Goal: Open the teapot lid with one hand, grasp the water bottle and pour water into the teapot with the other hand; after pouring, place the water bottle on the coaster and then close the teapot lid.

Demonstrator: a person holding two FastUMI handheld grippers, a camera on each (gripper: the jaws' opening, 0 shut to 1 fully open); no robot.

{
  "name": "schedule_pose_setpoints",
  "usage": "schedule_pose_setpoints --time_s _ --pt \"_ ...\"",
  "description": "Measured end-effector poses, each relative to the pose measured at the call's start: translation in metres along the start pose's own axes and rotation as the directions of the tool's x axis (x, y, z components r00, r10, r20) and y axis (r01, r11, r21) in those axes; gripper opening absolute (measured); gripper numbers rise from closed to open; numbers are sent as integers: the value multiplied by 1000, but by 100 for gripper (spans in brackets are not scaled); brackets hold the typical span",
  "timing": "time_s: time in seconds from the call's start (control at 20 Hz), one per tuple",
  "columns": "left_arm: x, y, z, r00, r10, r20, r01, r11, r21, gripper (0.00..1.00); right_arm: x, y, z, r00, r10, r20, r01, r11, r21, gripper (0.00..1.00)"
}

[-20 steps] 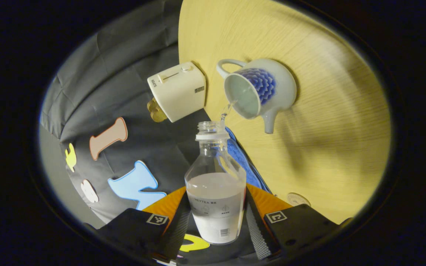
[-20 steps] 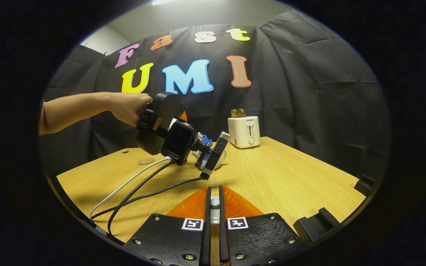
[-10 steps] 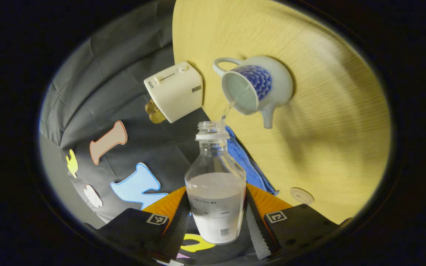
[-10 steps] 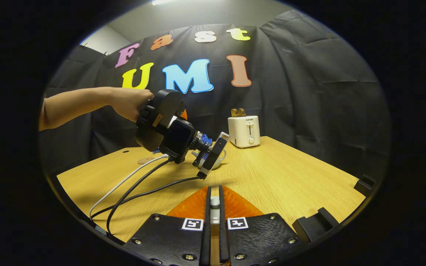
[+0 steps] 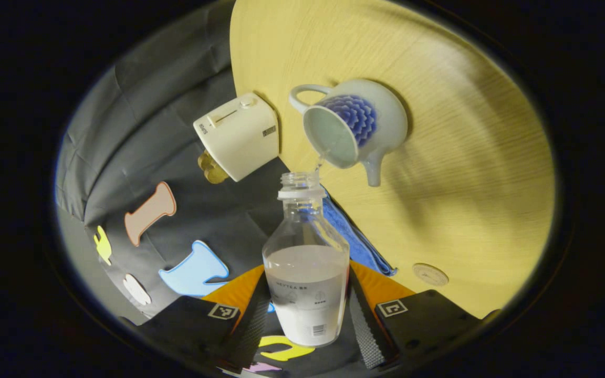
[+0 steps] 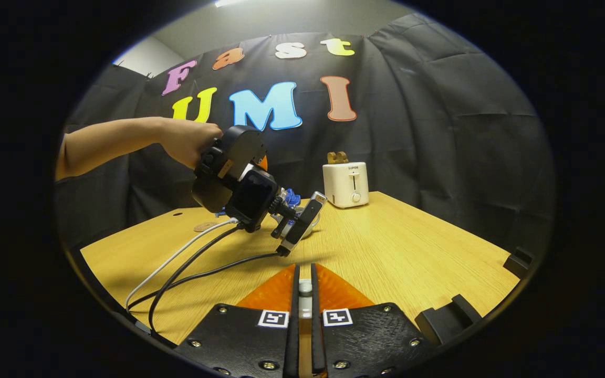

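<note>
My left gripper (image 5: 308, 296) is shut on a clear water bottle (image 5: 306, 273), capless, tipped and about half full. A thin stream of water (image 5: 319, 161) runs from its mouth into the open white teapot (image 5: 381, 118) with a blue pattern, which stands on the table. In the right gripper view a hand (image 6: 187, 142) holds that left gripper (image 6: 239, 181) tilted over the teapot (image 6: 309, 229), which is mostly hidden behind it. My right gripper (image 6: 305, 286) hovers nearer over the table, shut on a small pale piece, the teapot lid (image 6: 305, 287). A round coaster (image 5: 430, 274) lies on the table.
A white toaster (image 5: 237, 136) with toast in it stands at the table's far edge (image 6: 345, 184). A blue cloth (image 5: 355, 236) lies beside the teapot. Cables (image 6: 187, 268) trail from the left gripper across the wooden table (image 6: 413, 252). Black clamps sit along its right edge.
The left gripper has lifted and tipped a little further with the bottle. The stream into the teapot has thinned. The right gripper has stayed still with the lid.
</note>
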State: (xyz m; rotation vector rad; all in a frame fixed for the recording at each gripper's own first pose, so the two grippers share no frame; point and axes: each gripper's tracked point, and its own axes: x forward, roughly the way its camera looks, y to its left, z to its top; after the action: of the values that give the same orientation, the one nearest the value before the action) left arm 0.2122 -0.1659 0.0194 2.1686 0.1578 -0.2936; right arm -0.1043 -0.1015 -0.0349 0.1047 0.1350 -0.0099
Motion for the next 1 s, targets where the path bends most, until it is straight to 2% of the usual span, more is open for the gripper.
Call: schedule_pose_setpoints --time_s 0.6,0.75,0.85,1.0 --pt "7 -7 13 1000 -29 4 29 999 20 88 0 1 1 1000 11 0 -11 1000 9 10" --pt "7 -7 15 999 -32 15 32 999 10 73 0 4 1 1000 16 -1 -16 1000 3 10" --pt "8 -8 14 999 -28 20 28 1000 -11 88 1 3 2 1000 12 -2 -12 1000 2 10" --pt "8 -13 12 999 -21 31 23 998 -58 88 2 2 1 1000 13 -5 -13 1000 5 10"
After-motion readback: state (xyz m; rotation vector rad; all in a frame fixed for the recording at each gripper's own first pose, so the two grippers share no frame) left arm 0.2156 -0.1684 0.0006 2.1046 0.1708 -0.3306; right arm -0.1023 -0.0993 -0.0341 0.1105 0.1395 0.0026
